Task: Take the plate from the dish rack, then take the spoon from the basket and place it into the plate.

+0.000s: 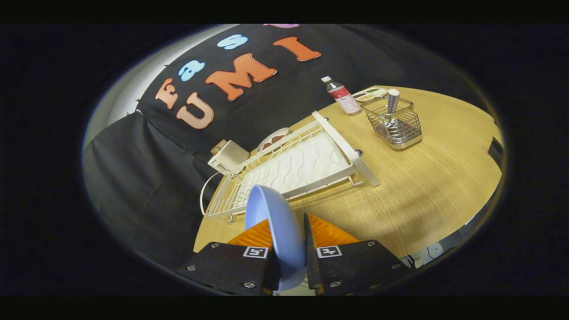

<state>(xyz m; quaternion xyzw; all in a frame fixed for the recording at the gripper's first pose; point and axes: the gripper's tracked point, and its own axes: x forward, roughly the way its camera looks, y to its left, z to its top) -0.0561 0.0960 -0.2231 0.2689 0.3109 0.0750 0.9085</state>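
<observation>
The plate (275, 226) is clamped on edge between the gripper's (291, 240) two fingers, held up just in front of the rack (293, 166) and clear of it, so the first step looks done. It hasn't been set down on the table (422, 186) yet. The spoon (392, 106) stands handle-up in the wire basket (395, 124), well beyond the fingers, untouched, so that whole second part is left. A bottle (341, 97) beside the basket has a label, too small to read. The squares on the gripper are coded markers, no words. A small dish (273, 140) sits behind the rack.
</observation>
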